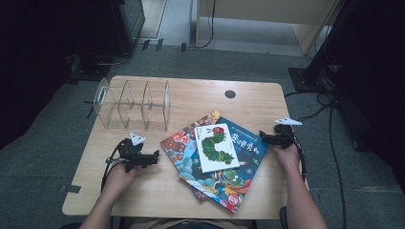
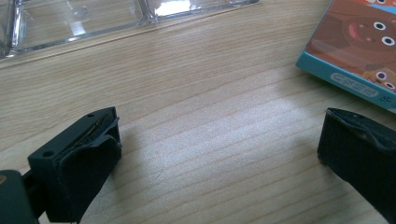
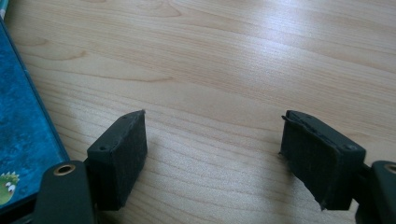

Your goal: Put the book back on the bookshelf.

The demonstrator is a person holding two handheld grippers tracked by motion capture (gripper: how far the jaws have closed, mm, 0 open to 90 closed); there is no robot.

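- Far left of the high view: the left forearm comes up from the bottom edge, angled a bit to the right, with the left hand [image 1: 119, 175] resting on the bench [image 1: 191, 90] and wrapped round the back of the left gripper [image 1: 154, 158].
- That gripper lies low and roughly level, nose pointing right toward the books. In the left gripper view its jaws stand wide apart with bare wood between them, nothing held.
- Upper left on the bench there's a clear plastic rack [image 1: 133, 105] with dividers, well apart from both hands. Its base shows along the top edge of the left gripper view.
- Middle of the frame: a stack of picture books [image 1: 215, 167] lying flat and fanned out, with a white caterpillar book [image 1: 216, 148] on top. The left gripper sits just beside the stack's left edge, not touching it as far as I can see.
- Right side: the right forearm rises from the bottom edge almost straight up, right hand [image 1: 286, 153] on the bench gripping the right gripper [image 1: 261, 137], which points left at the stack's right edge.
- In the right gripper view its jaws are spread wide too, empty, just wood between them, and a blue book cover sits at the left edge just beside one jaw.
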